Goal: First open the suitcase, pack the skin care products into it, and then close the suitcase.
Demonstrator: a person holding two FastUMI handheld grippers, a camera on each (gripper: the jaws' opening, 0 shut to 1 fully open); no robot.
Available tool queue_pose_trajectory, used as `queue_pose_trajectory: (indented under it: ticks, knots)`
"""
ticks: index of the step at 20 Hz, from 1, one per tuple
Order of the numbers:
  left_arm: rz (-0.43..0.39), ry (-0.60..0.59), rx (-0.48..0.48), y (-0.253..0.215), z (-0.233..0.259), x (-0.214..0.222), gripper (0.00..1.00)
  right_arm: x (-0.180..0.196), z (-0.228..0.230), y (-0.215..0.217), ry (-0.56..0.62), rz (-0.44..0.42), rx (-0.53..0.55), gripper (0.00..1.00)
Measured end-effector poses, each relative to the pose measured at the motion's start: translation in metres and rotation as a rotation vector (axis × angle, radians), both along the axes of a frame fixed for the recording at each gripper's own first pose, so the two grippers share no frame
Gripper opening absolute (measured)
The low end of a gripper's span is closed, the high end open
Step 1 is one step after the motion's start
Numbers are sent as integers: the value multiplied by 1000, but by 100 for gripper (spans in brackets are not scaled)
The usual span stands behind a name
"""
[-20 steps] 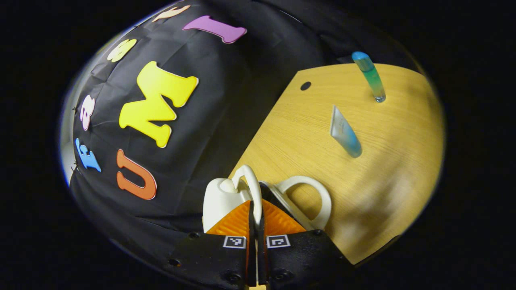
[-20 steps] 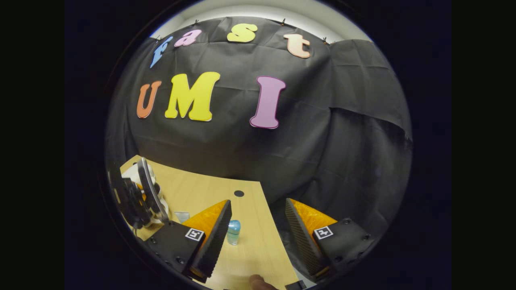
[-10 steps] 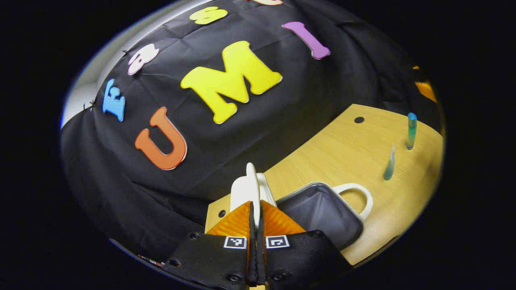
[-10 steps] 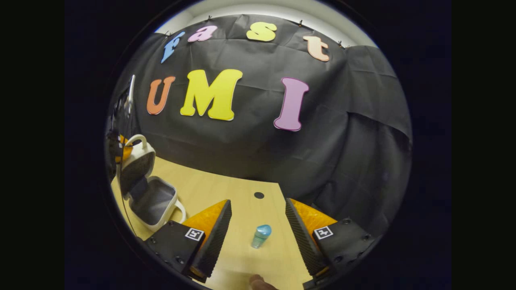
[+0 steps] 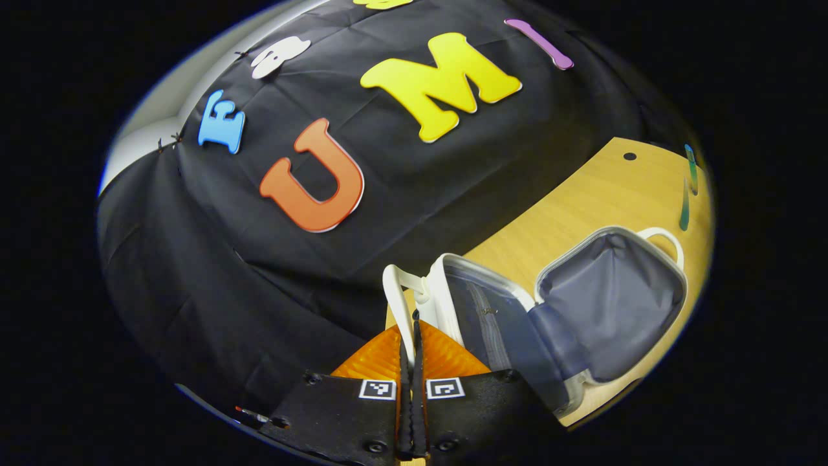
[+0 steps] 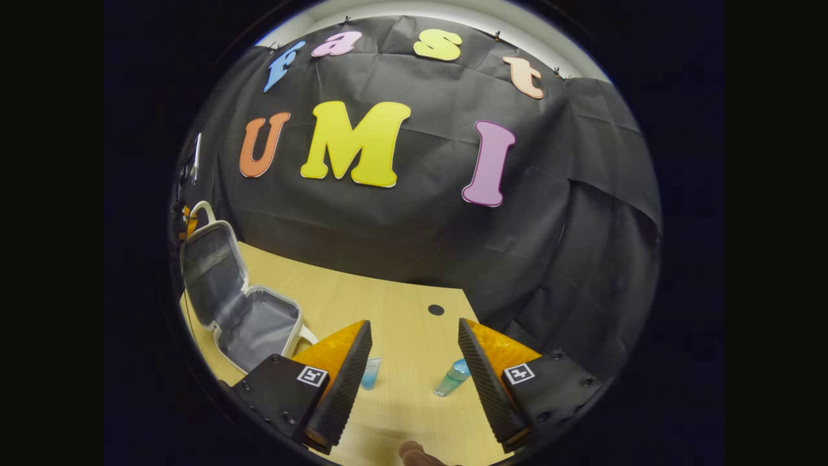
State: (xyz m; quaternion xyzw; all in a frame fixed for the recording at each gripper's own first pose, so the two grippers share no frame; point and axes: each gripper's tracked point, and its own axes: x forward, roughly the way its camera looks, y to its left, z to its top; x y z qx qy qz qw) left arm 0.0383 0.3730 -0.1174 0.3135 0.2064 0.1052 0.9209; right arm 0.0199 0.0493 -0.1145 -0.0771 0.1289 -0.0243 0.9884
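Nearest in the left gripper view, the left gripper (image 5: 411, 336) had its orange ribbed fingers pressed together on the thin white loop handle (image 5: 392, 299) of the small white suitcase with a grey fabric lining (image 5: 608, 310); both fingers seemed to pinch the loop, though the contact itself was narrow and hard to see clearly. Just behind the fingers the lid (image 5: 482, 317) stood tilted up from the light wooden table (image 5: 569, 207), and the lower shell lay open beside it with its own white handle (image 5: 663, 236) on the far side. In the right gripper view, the right gripper (image 6: 414, 366) had its jaws spread wide and held nothing. Between its fingers, a little farther on the table, stood a small pale blue tube (image 6: 371, 373) close to the inner finger on the view's left, and a slim blue-green bottle with a blue cap (image 6: 452, 378) near the other finger; the two were apart from each other. Farther to the view's left the open suitcase (image 6: 255, 327) rested on the table (image 6: 362, 304), well apart from the products. I judge that the case is light, with a stiff shell, so it can slide if the lid is released roughly. The bottle looks hard, smooth and easy to tip, so it is better to take it across the middle of its body. The tube is probably soft, so a gentle grip near its cap end should be safer.
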Motion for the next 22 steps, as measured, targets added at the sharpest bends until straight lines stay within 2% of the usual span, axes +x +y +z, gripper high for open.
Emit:
queue_pose_trajectory:
  ticks: [3,6,11,14,17,19,20,21,22]
  knots:
    - [92,67,-104,61,-45,-4,3,-3,-13,11,25,-25,-20,80]
    - [146,126,-272,87,-89,-9,3,-11,-27,13,67,-44,-59,80]
    - [184,232,-487,110,-163,-18,4,-26,-43,8,126,-84,-103,80]
    - [182,251,-633,109,-192,-20,4,-31,-47,7,151,-105,-105,80]
    - [175,220,-732,108,-207,-11,6,-36,-50,6,162,-117,-121,80]
    - [169,209,-768,108,-211,-12,12,-38,-53,6,175,-119,-131,80]
    - [175,204,-772,109,-212,-11,20,-40,-54,5,180,-121,-140,80]
    - [193,193,-761,116,-210,-13,23,-43,-55,2,185,-125,-148,80]
    - [212,193,-744,121,-208,-17,35,-45,-55,2,188,-125,-151,80]
